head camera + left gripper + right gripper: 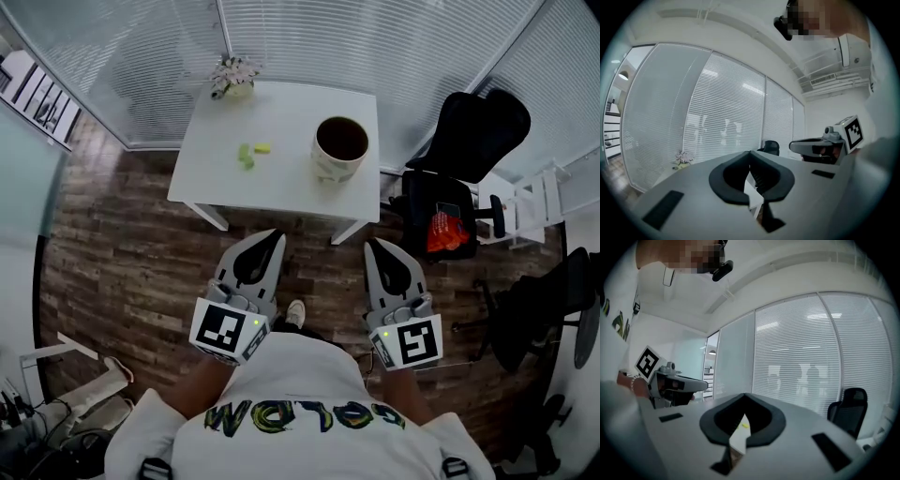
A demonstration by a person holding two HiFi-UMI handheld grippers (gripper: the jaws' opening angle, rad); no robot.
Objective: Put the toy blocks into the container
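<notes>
A few yellow-green toy blocks lie on the white table, left of a round white container with a dark inside. Both grippers are held level over the wooden floor, short of the table's near edge. My left gripper is shut with nothing in it, and my right gripper is shut and empty too. In the left gripper view the jaws meet at their tips. The right gripper view shows its jaws touching, with a yellow block glimpsed below them.
A small potted flower stands on the table's far left corner. A black office chair and a second seat with a red bag stand right of the table. Glass walls with blinds close off the far side.
</notes>
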